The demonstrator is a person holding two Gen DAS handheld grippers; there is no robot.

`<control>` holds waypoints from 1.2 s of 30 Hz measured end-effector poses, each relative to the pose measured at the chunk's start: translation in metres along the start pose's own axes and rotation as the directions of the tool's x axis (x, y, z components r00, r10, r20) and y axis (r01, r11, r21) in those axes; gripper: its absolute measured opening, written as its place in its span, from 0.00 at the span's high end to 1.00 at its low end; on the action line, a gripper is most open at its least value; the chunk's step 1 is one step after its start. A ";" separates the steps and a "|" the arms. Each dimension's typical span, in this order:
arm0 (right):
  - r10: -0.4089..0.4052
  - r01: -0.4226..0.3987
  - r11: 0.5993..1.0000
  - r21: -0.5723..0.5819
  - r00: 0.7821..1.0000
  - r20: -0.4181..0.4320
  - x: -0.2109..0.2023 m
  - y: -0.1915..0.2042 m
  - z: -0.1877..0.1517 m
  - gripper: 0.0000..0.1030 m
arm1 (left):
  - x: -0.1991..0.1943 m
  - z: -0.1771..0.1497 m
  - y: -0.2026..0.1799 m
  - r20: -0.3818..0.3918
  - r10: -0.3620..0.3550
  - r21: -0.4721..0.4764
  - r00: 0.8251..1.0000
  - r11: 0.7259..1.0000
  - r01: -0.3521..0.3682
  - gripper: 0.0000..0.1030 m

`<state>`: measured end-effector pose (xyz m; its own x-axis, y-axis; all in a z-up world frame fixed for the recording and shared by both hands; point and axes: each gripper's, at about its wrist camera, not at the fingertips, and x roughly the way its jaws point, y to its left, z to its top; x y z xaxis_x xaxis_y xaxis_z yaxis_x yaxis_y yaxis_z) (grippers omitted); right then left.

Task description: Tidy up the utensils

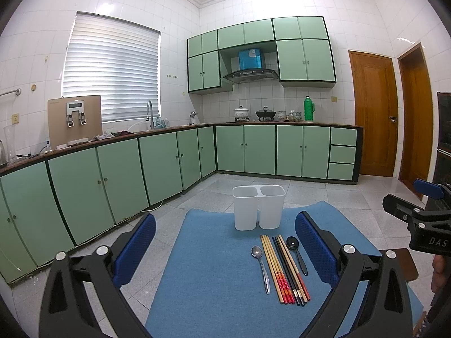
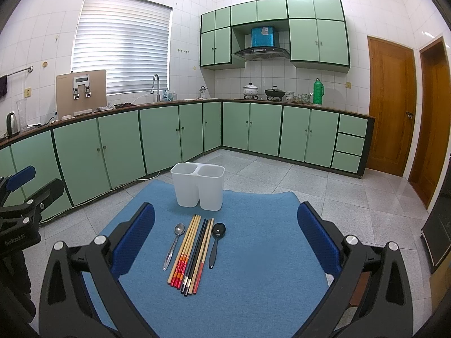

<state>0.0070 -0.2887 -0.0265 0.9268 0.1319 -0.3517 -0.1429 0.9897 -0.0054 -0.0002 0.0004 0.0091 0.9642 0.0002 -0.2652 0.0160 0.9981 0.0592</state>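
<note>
A big kitchen is all around. Green cabinets point(image 2: 118, 149) run under a brown counter from 9 o'clock to 2 o'clock. More green cabinets point(image 2: 318, 39) hang on the white tile wall at 12 o'clock. A window blind point(image 2: 121, 45) is at 10 o'clock. A green flask point(image 2: 318, 91), a white pot point(image 2: 251, 90) and a black wok point(image 2: 274, 93) sit on the counter at 1 o'clock. 2 brown doors point(image 2: 391, 107) stand at 3 o'clock. A kettle point(image 2: 11, 124) is at 9 o'clock.

Spoons point(image 2: 174, 245) flank bundled chopsticks point(image 2: 194, 253) before a white two-compartment holder point(image 2: 197, 187) (empty).
</note>
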 end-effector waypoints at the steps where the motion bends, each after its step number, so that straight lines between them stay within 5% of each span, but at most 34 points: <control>1: 0.000 0.000 1.000 0.000 1.000 0.000 0.000 0.000 0.000 0.05 | 0.000 -0.001 0.000 0.001 0.000 -0.001 1.000 1.000 0.000 0.06; 24: -0.010 0.010 1.000 0.009 1.000 -0.027 0.015 0.002 -0.003 0.05 | 0.016 -0.011 -0.001 -0.028 0.000 0.000 1.000 1.000 0.000 0.06; 36: -0.060 0.063 0.998 0.007 0.980 -0.189 0.115 -0.007 -0.026 0.05 | 0.113 -0.043 0.007 -0.209 0.039 0.011 0.977 0.999 -0.037 0.06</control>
<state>0.1050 -0.2816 -0.0915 0.8513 0.0592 -0.5214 -0.0820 0.9964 -0.0208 0.0980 0.0099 -0.0615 0.8876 0.0518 -0.4577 -0.0171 0.9967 0.0796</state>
